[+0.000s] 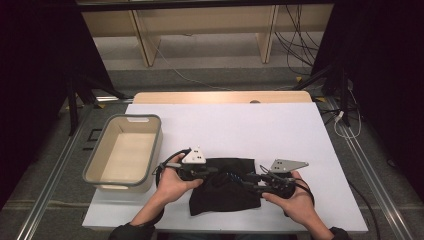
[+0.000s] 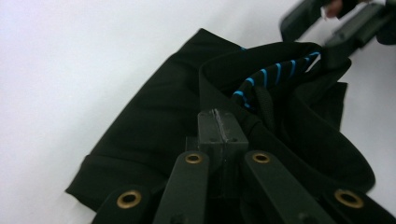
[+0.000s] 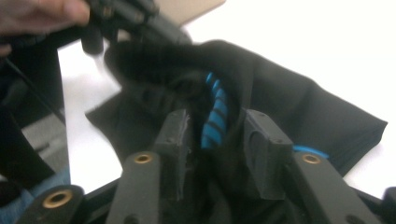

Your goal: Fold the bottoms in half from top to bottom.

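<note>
A person seated at a white bench (image 1: 240,125) works a black garment (image 1: 225,192) with two hand-held grippers, apparently partway through folding it or gathering it up. The cloth lies near the bench's front edge, between the two hands, rumpled in the middle where a blue-and-black striped band (image 2: 275,74) shows through an opening.

The left gripper (image 2: 222,128) has its fingers (image 2: 222,133) closed tight, a fold of black fabric bunched right against the tips; the pinch looks set on a hem or waistband, though the cloth itself hides the exact contact. Held so, that side serves as an anchor, keeping the edge lifted and taut.

The right gripper (image 3: 215,140) comes in from the opposite side with its fingers (image 3: 175,135) parted. The striped band and a ridge of fabric sit in the gap, yet neither pad appears to press on them, so nothing is clamped there. The spread suggests a grip being let go or reset rather than one being made.

To the left of the garment stands an empty grey-rimmed bin (image 1: 155,145), touching nothing, its open top facing up. It seems a likely destination for the cloth, which would explain why the work is done close beside it.
</note>
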